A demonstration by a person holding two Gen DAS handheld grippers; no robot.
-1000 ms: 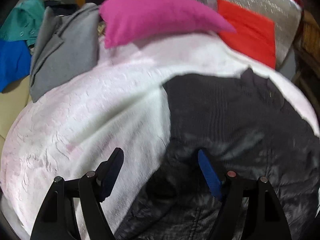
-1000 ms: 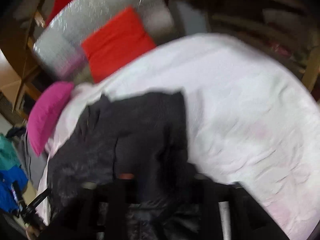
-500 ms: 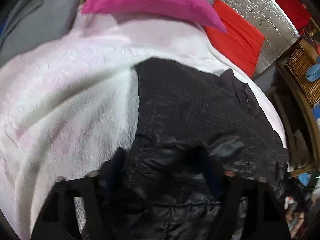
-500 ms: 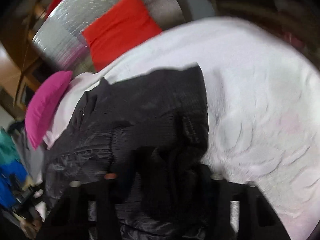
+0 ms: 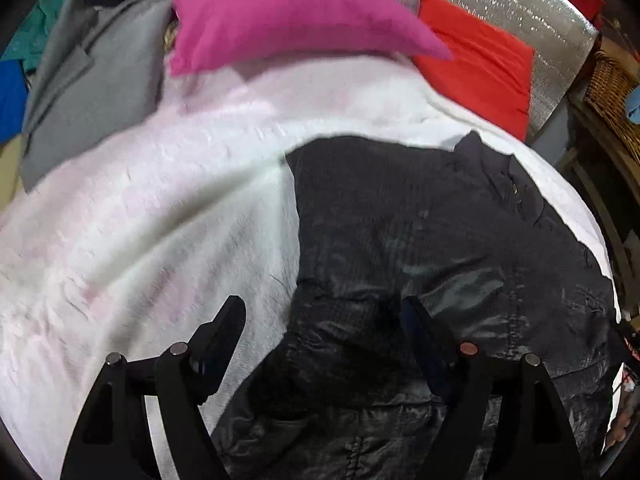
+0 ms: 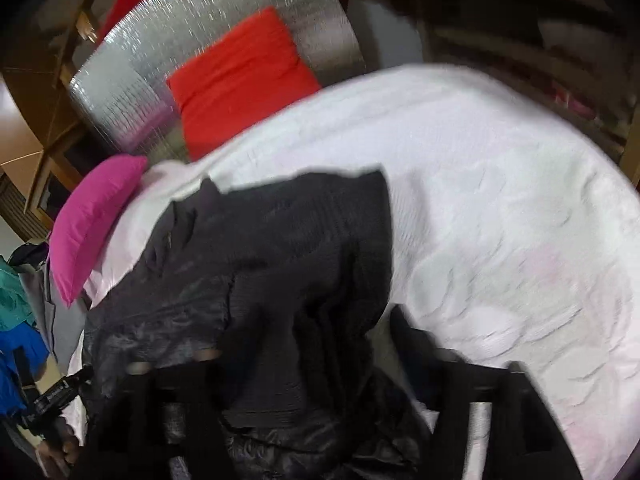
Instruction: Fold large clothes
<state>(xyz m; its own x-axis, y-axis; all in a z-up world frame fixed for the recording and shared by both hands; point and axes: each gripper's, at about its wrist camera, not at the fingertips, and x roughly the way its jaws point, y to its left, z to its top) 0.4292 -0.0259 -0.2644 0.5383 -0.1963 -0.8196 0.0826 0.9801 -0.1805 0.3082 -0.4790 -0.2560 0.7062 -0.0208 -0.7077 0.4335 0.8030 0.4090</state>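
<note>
Right wrist view blurred, black jacket (image 6: 280,264) hiding right tongs (image 6: 316,344)

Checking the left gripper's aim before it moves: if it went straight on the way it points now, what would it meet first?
Most likely the black jacket, at its left edge, with the white bedcover just beside it; depth is unclear.

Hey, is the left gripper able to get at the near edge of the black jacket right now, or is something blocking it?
Probably yes. The left gripper has just been opening, and its jaws stand apart straddling the edge of the black jacket where it meets the white bedspread. Nothing lies between them and the fabric.
</note>
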